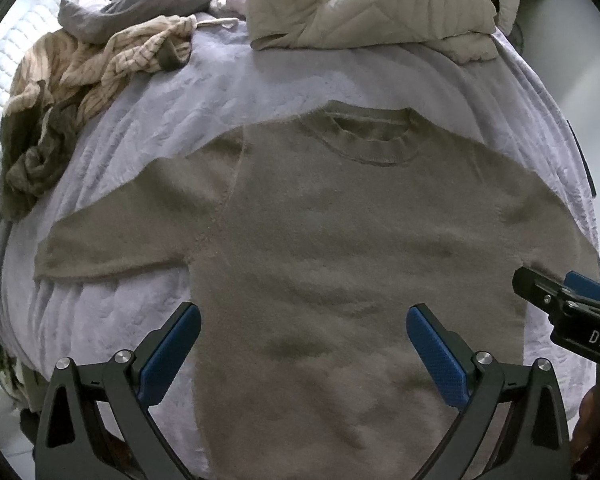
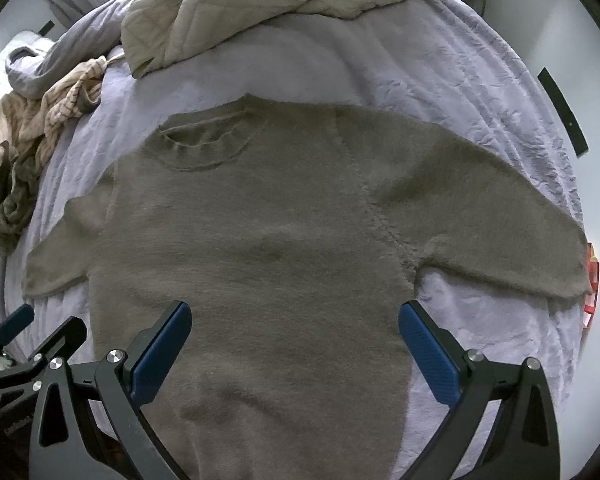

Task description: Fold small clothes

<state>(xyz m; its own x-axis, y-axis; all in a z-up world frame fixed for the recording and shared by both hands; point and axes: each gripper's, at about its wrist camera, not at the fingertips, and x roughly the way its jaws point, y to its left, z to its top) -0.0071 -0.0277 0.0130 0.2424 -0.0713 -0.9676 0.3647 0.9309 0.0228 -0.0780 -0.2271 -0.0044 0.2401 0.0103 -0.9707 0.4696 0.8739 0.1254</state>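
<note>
Home bedroom. Bed covered with pale lavender crinkled bedspread [image 1: 148, 128] fills most of both views. White quilted mattress [image 1: 16, 52] exposed at far left edge. Grey duvet [image 1: 148, 4] bunched at far end. Loose clothing on bed: beige quilted jacket [image 1: 372, 4] far centre, striped tan garment [image 1: 84, 68] heaped far left, olive-brown sweater [image 1: 340, 240] spread flat near. Plain white wall [image 2: 592, 60] at right.
</note>
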